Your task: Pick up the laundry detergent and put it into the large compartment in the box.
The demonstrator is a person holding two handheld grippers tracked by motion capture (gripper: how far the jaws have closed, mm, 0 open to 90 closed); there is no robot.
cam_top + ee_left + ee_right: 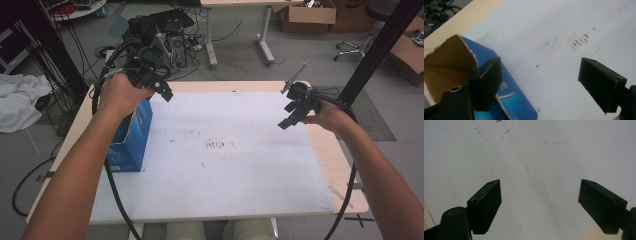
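A blue cardboard box [131, 137] stands on the white mat [215, 150] at the table's left side, its torn brown flap open at the top. My left gripper [162, 90] hovers above the box's far end; in the left gripper view it [541, 82] stands open, nothing between its jaws, the blue box [511, 97] below its left jaw. My right gripper [290, 116] is held over the mat's right edge. In the right gripper view it [540, 203] is open over bare white mat [529, 157].
The mat carries a patch of brown marks [216, 145] near its middle. A wooden table edge [345, 175] shows at the right. Behind the table are a black machine with cables [155, 35], a desk leg [265, 40] and cardboard boxes [310, 15]. A black post [380, 45] rises at right.
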